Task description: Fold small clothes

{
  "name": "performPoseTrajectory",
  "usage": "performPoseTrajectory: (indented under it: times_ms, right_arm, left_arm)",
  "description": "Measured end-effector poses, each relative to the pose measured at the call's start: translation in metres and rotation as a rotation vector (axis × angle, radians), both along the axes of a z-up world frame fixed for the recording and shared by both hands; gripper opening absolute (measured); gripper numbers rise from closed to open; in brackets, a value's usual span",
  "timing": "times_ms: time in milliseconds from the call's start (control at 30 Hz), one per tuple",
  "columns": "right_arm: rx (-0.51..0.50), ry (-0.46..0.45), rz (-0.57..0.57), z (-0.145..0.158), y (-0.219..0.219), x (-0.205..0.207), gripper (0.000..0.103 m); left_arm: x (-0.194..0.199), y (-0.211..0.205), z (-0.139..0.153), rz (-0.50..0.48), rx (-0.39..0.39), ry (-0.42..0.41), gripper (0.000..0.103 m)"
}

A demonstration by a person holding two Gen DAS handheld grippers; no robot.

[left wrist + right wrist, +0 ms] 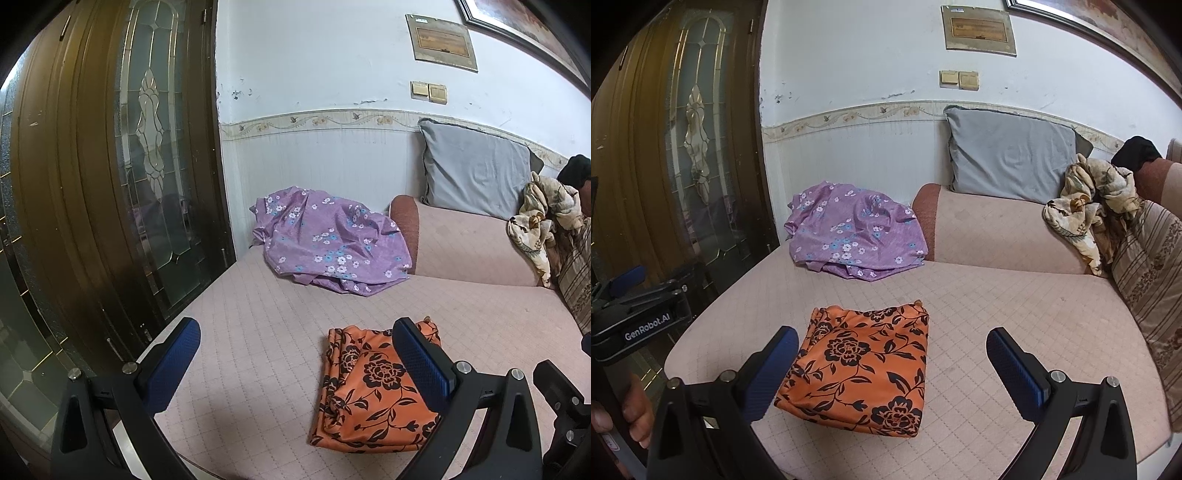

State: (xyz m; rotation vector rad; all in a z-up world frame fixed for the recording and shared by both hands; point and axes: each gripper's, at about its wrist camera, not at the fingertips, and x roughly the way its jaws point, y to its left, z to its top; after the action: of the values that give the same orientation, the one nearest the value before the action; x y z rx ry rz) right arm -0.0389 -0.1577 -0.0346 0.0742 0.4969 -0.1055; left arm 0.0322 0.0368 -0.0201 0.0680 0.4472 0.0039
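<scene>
An orange cloth with black flowers (369,387) (864,369) lies folded into a rough square on the pink quilted sofa seat (258,350) (1015,314). My left gripper (295,354) hovers open above the seat, its right finger over the cloth's right edge. My right gripper (892,358) is also open, nothing between its blue pads, with the cloth lying below and between the fingers. A crumpled purple floral garment (328,240) (853,236) rests at the back of the seat by the wall. The left gripper's body (639,310) and a hand (635,406) show at the right wrist view's left edge.
A brown glass-panelled door (110,166) (676,147) stands left of the sofa. A grey pillow (476,170) (1008,155) leans on the wall above the backrest. A beige floral cloth (539,218) (1089,206) and a striped cushion (1152,277) sit at the right.
</scene>
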Motion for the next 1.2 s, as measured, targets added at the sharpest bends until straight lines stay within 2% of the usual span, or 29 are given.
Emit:
performPoseTrajectory:
  times_ms: [633,1200]
  right_arm:
    - [-0.041,-0.002,0.014,-0.001,0.007,0.019,0.103]
    - [-0.03,0.002,0.028,-0.005,0.0,0.036,0.103]
  left_arm:
    - [0.015,0.001,-0.005,0.011,0.003,0.017,0.103]
    - [0.029,0.001,-0.009,0.029,0.011,0.041,0.103]
